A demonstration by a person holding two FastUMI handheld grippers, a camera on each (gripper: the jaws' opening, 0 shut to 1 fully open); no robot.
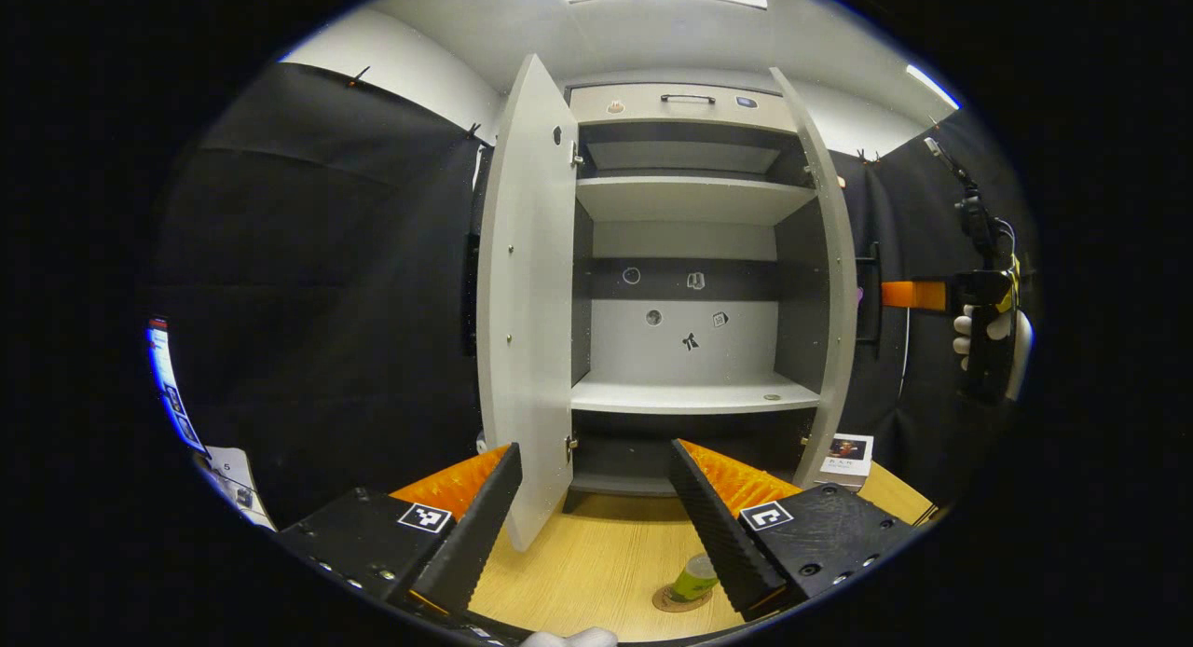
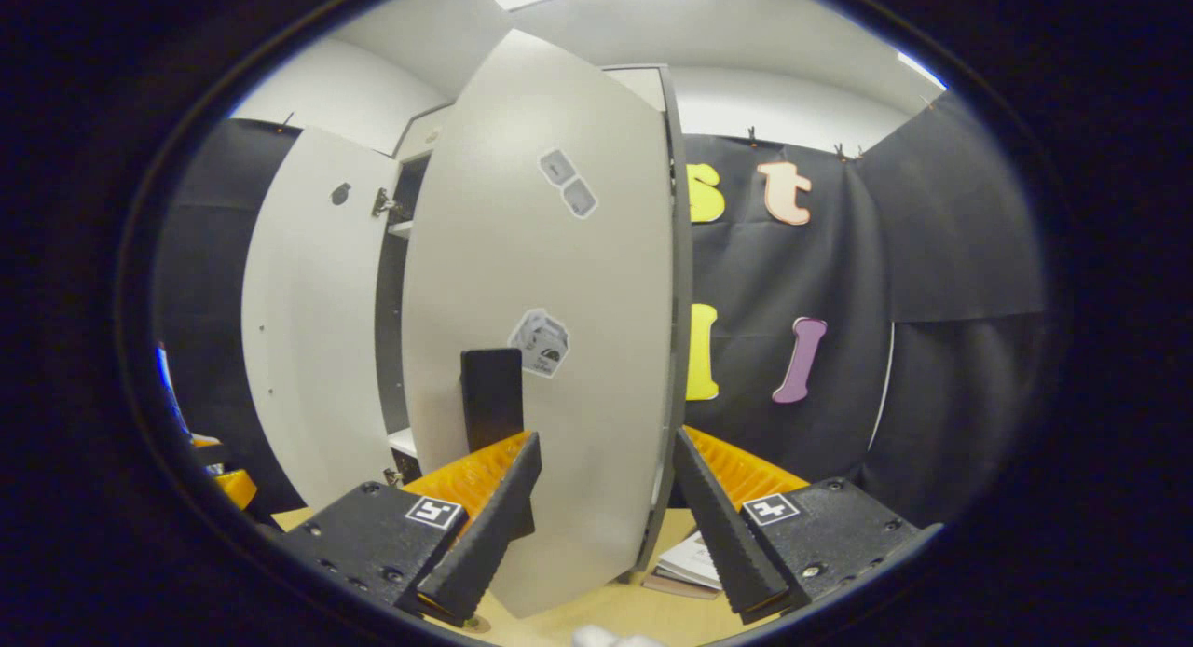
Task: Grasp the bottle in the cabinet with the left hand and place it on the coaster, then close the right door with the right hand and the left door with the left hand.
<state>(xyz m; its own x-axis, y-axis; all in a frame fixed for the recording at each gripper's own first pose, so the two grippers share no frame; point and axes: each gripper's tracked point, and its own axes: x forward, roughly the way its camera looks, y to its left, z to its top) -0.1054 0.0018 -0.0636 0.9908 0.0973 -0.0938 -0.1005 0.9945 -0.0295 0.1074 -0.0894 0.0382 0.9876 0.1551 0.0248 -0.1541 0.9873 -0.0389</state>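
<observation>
In the left gripper view the left gripper [image 1: 592, 526] hangs released over the wooden worktop [image 1: 596, 563], its two black fingers spread wide with nothing between them. Just inside its right finger, low and close, the green bottle [image 1: 694, 577] stands on the round brown coaster [image 1: 678, 600]; the finger hides part of it, so whether it is quite upright is hard to judge. Straight ahead of the gripper the cabinet [image 1: 690, 255] stands with both doors swung out, the left door [image 1: 527, 302] reaching toward the left finger and the right door [image 1: 825, 283] edge-on beyond the right finger. A small book [image 1: 846, 459] lies on the worktop by the foot of the right door. Far off to the right, a gloved hand [image 1: 988, 335] holds the other gripper. In the right gripper view the right gripper [image 2: 606, 526] is likewise released, fingers apart, with the outer face of the right door [image 2: 541, 349] directly ahead and very near, its lower edge between the fingers.
</observation>
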